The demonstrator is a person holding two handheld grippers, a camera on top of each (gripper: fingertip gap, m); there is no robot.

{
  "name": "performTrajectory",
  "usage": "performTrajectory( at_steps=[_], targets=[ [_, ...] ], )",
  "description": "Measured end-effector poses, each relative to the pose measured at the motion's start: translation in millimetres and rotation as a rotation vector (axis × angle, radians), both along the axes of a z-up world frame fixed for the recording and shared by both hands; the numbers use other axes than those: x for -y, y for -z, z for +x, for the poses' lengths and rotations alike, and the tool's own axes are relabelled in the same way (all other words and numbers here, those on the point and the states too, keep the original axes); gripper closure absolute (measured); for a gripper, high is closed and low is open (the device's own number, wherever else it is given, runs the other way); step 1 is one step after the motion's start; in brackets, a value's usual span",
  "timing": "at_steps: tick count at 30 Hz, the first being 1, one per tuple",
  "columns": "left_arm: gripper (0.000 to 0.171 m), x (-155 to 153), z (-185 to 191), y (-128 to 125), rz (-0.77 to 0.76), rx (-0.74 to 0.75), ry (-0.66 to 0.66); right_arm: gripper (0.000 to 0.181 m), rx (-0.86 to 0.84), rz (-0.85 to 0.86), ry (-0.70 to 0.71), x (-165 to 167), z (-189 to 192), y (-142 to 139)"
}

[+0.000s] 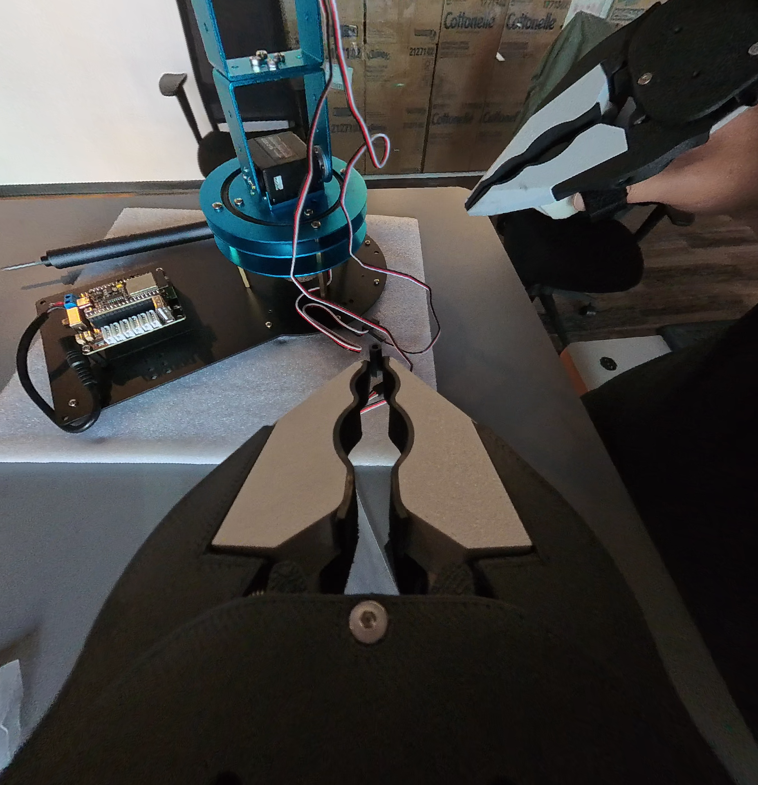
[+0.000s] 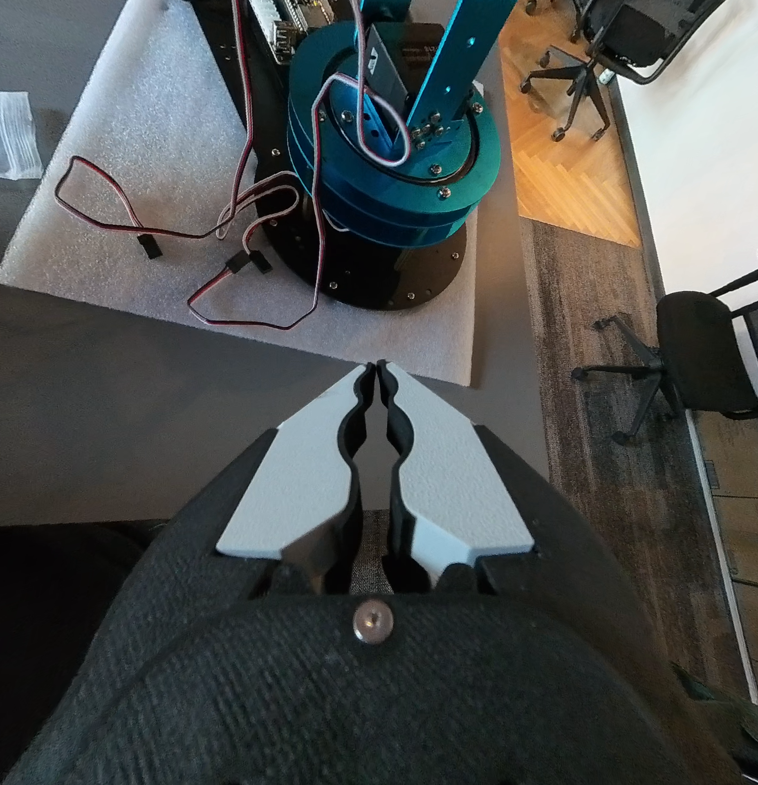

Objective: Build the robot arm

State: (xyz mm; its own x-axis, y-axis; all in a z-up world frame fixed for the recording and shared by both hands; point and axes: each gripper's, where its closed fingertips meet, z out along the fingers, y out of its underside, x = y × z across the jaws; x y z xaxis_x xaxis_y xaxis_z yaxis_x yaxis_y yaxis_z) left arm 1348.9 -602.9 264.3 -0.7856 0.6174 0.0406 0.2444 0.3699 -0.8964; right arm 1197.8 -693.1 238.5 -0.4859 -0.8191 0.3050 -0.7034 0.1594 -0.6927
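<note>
While pinching a black plug (image 1: 374, 361), left gripper (image 1: 374, 369) over foam pad's (image 1: 199, 420) near edge, wires (image 1: 360, 327) tangled ahead, blue arm (image 1: 284, 221) beyond, right gripper (image 2: 375, 371) closed, empty.

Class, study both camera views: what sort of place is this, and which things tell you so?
Probably an office used as an electronics workbench. Clues: wheeled office chairs on the floor, stacked cardboard cartons along the wall, and a part-built blue robot arm with a bare circuit board on a foam sheet.

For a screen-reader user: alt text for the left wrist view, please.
The left gripper is shut on a black servo connector above grey foam. Beyond stand a blue turntable base and a circuit board.
</note>
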Motion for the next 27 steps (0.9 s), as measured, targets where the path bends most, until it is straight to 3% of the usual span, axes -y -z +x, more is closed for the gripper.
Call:
performTrajectory(
  at_steps=[13, 16, 22, 27],
  targets=[
    [0.168, -18, 17, 8, 0.012, 0.070, -0.125, 0.181, -0.108, -0.058, -0.033, -5, -6, 1],
    [0.168, -17, 43, 12, 0.032, 0.215, -0.241, 0.181, -0.105, -0.049, -0.053, -8, -4, 4],
    [0.168, -19, 122, -3, 0.018, 0.710, -0.557, 0.180, -0.110, -0.036, -0.063, -3, -5, 4],
    [0.169, -22, 137, 6, 0.075, 0.714, -0.615, 0.181, -0.124, -0.051, -0.094, -4, 4, 3]
  ],
)
